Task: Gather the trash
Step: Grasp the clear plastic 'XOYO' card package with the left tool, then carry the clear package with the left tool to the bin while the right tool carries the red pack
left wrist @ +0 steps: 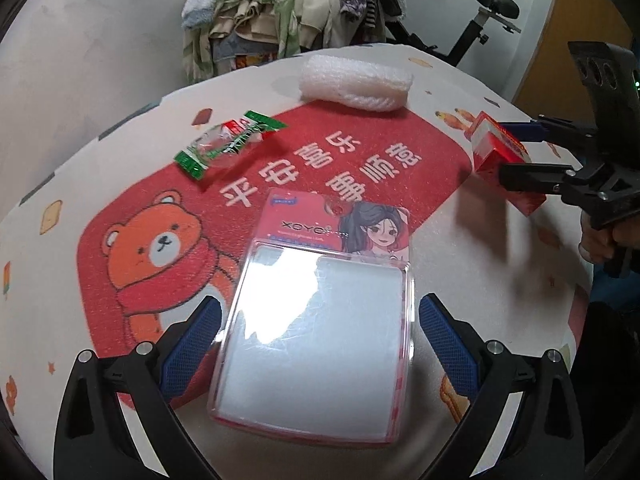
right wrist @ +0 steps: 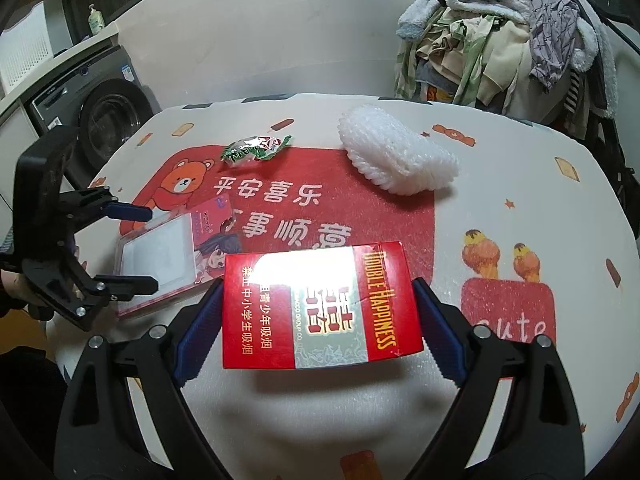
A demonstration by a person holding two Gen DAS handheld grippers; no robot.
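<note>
Blister pack (left wrist: 316, 316) lies flat on the mat (left wrist: 400, 152), nearest the left wrist camera and between the fingers of the left gripper (left wrist: 318, 344). Left jaws stand apart; the blue pads sit just beside the pack's long edges, and no squeeze on the plastic shows. Judged: this grasp is not yet made.

Right gripper (right wrist: 318, 320) is clamped on a red cigarette box (right wrist: 320, 306), one pad against each short side. From the left wrist view the box hangs clear of the mat with its shadow below, so it reads as lifted.

Remaining litter on the mat:
- green candy wrapper (left wrist: 228, 142), crumpled, well apart from both grippers on the far side;
- white foam wrap (left wrist: 356, 82), rolled, near the mat's far edge.

No bin or bag appears in either view, so where the trash is meant to go cannot be told.

Progress, as a judgement: one item in hand, one about to be gripped, two untouched, none visibly disposed of. Task stands at an early stage.

Background holds a heap of clothes (right wrist: 508, 36) and a washing machine (right wrist: 100, 120), neither involved.
</note>
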